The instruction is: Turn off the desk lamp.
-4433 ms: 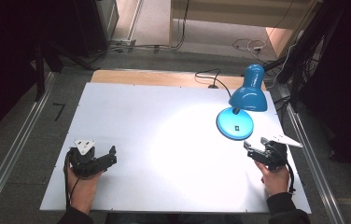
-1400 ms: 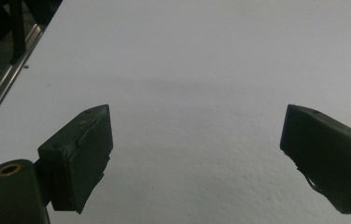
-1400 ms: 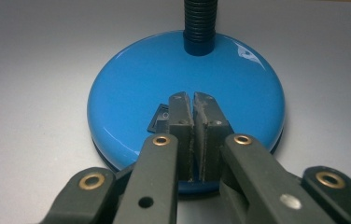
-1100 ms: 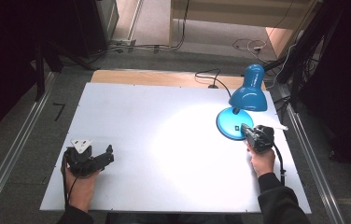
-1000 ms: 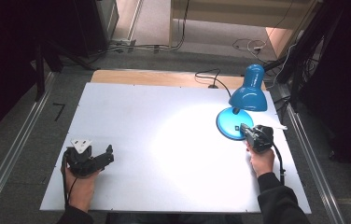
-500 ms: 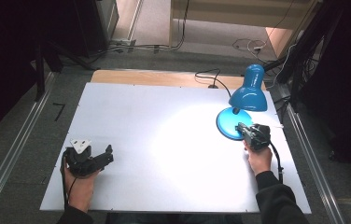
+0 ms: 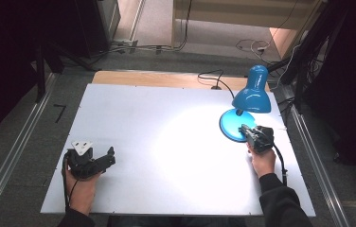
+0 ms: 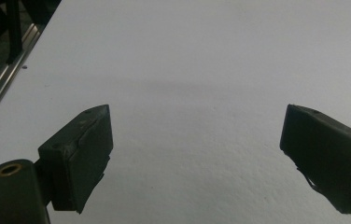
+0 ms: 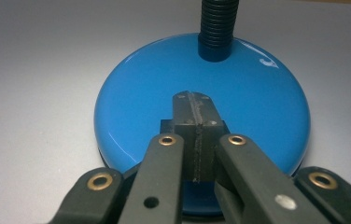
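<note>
A: So what's the room like around the white table top (image 7: 133, 113)?

B: Pretty dark. Grey carpet floor (image 7: 20, 127) on both sides, with metal rails (image 7: 5, 170) running near to far left and right. A bright pool of light sits on the table's right half.

A: And far back?

B: A wooden strip (image 7: 143, 78) along the table's far edge, loose cables (image 7: 157, 47) on the floor, light wooden furniture (image 7: 242, 12) behind.

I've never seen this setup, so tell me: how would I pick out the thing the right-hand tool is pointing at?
Look at the white table, then its far right corner. There stands a glossy blue desk lamp, lit, with a round base and black ribbed neck. The right gripper, shut, rests over that base; it is the only coloured thing on the table.
</note>
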### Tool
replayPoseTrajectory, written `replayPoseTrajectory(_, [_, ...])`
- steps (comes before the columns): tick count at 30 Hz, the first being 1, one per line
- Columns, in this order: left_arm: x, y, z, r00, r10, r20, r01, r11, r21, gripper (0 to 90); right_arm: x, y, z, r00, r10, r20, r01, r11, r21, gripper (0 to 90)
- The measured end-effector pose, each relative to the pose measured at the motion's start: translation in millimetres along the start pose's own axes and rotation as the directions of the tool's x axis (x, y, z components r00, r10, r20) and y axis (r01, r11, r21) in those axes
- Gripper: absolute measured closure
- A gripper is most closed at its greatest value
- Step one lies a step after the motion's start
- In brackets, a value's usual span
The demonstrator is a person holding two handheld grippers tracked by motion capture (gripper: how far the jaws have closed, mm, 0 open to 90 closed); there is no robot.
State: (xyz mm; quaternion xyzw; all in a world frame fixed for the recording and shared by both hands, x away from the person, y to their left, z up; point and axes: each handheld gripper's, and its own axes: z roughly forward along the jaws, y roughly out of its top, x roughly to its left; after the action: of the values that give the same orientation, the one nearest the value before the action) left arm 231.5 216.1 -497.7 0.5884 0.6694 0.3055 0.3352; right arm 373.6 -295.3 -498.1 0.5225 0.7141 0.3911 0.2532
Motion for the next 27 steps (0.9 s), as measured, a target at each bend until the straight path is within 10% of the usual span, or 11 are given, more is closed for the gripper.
replayPoseTrajectory(15, [1.9, 0.5, -0.8, 1.0000, -0.007, 0.001, 0.007, 1.0000, -0.005, 9.8, 3.4, 4.3, 5.1, 0.9995, -0.018, 0.025, 0.018, 1.000, -0.011, 87.9])
replayPoseTrajectory(27, [3.8, 0.3, -2.2, 0.9999, -0.012, 0.002, 0.012, 0.9999, -0.006, 9.8, -1.9, 14.0, -11.0, 0.9990, 0.042, -0.014, -0.043, 0.996, -0.072, 56.3])
